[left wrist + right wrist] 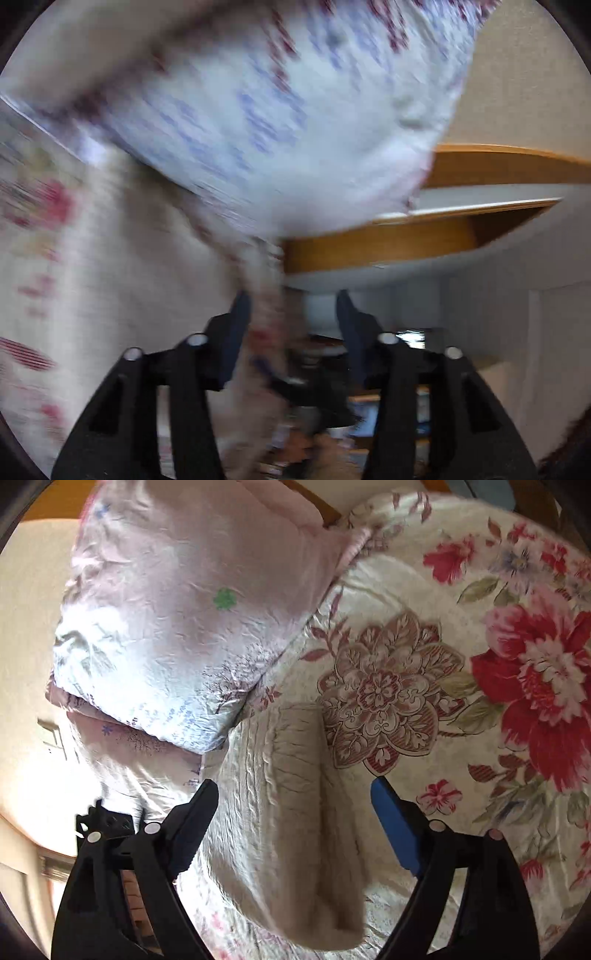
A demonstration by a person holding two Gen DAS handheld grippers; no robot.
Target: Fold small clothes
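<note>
A cream cable-knit garment (288, 805) lies folded lengthwise on the floral bedsheet (424, 672), running toward the camera between my right gripper's fingers. My right gripper (295, 786) is open, its jaws wide apart on either side of the garment, just above it. In the blurred left wrist view my left gripper (291, 299) has its jaws apart, and a strip of pale knit cloth (264, 317) passes beside the left finger (236, 332). I cannot tell whether it is gripped.
A pale pink and blue pillow (184, 620) lies at the head of the bed, stacked on a second one (129, 746). A wooden bed frame (406, 243) and a white wall (498, 314) show in the left wrist view.
</note>
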